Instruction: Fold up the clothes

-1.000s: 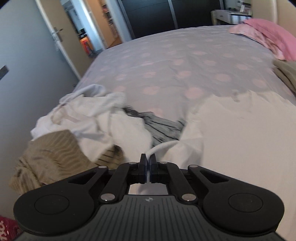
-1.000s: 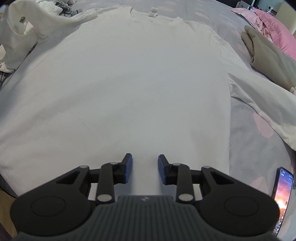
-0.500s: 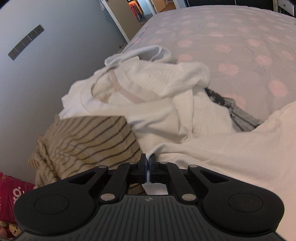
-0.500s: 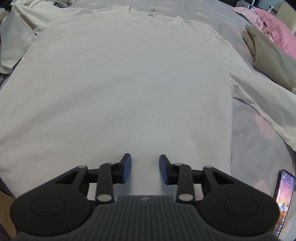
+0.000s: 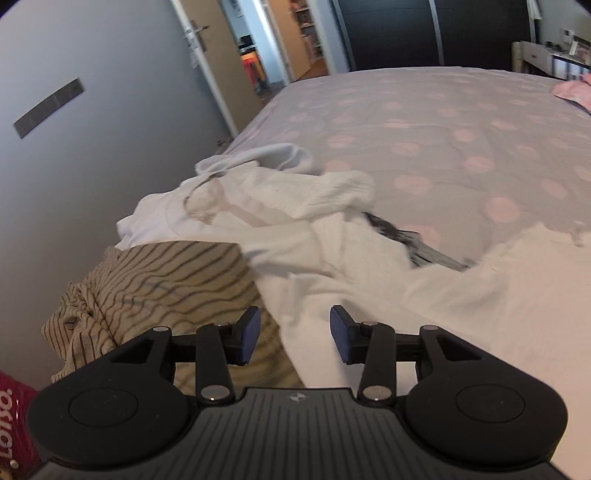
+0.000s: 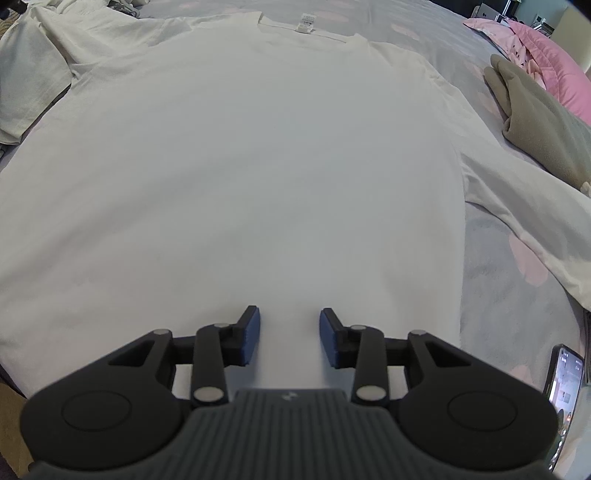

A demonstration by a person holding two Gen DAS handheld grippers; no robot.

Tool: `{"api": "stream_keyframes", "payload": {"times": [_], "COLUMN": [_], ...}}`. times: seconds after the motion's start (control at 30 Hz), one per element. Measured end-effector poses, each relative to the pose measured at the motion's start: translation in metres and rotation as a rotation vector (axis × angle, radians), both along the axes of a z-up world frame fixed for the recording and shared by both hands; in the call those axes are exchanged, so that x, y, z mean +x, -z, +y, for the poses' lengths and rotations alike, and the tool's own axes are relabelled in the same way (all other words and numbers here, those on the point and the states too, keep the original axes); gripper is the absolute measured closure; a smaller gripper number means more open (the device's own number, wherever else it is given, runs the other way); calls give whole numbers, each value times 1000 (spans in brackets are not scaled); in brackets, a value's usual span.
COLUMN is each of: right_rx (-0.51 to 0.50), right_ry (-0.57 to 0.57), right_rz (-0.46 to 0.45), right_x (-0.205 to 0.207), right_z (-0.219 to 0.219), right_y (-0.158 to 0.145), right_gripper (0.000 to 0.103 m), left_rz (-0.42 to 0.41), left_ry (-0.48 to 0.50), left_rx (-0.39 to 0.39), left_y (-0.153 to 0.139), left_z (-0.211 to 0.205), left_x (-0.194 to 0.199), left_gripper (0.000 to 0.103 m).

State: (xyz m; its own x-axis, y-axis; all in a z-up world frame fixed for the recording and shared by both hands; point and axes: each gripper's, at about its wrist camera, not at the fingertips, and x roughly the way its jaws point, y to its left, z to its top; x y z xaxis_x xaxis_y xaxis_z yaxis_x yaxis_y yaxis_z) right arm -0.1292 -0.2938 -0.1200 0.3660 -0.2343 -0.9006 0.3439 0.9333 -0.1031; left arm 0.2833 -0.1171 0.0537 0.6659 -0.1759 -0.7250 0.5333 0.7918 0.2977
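A white long-sleeved shirt (image 6: 258, 166) lies flat on the bed, collar and label (image 6: 306, 27) at the far end. My right gripper (image 6: 290, 338) is open and empty above its near hem. My left gripper (image 5: 294, 338) is open and empty above the shirt's left sleeve (image 5: 332, 295), which lies spread beside a clothes pile.
The pile holds a beige striped garment (image 5: 155, 288), white clothes (image 5: 280, 199) and a grey piece (image 5: 424, 247). A folded tan garment (image 6: 543, 125) and pink pillow (image 6: 546, 66) lie at the right. A phone (image 6: 563, 387) lies near the bed edge. A grey wall and door stand left.
My left gripper has opened and let go of the white sleeve, which now lies spread out to the left. The right gripper has stayed open over the hem.
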Motion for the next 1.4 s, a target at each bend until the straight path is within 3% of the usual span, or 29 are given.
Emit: {"api": "stream_keyframes", "payload": {"times": [0.2, 0.4, 0.77, 1.03, 1.1, 1.17, 1.23, 1.4], "right_rx": [-11, -16, -49, -9, -19, -28, -31, -25], "right_ry": [-8, -10, -4, 10, 0, -7, -9, -5], "right_rz": [4, 0, -10, 30, 35, 38, 39, 35], "right_x": [0, 0, 2, 12, 13, 13, 14, 13], "right_z": [3, 4, 3, -2, 1, 2, 3, 3], "right_y": [-1, 0, -7, -1, 0, 1, 1, 0], "right_gripper": [63, 62, 62, 56, 55, 55, 55, 55], "left_rz": [105, 124, -26, -54, -66, -79, -64, -62], "left_ry": [110, 197, 197, 193, 182, 165, 140, 83], "left_rx": [-18, 76, 280, 339, 335, 330, 293, 196], "left_y": [21, 68, 136, 156, 155, 151, 144, 121], "left_z": [-6, -20, -39, -44, -44, -43, -38, -26], "left_x": [-57, -97, -98, -87, -87, -85, -80, -75], "left_gripper": [64, 64, 64, 64, 77, 98, 103, 103]}}
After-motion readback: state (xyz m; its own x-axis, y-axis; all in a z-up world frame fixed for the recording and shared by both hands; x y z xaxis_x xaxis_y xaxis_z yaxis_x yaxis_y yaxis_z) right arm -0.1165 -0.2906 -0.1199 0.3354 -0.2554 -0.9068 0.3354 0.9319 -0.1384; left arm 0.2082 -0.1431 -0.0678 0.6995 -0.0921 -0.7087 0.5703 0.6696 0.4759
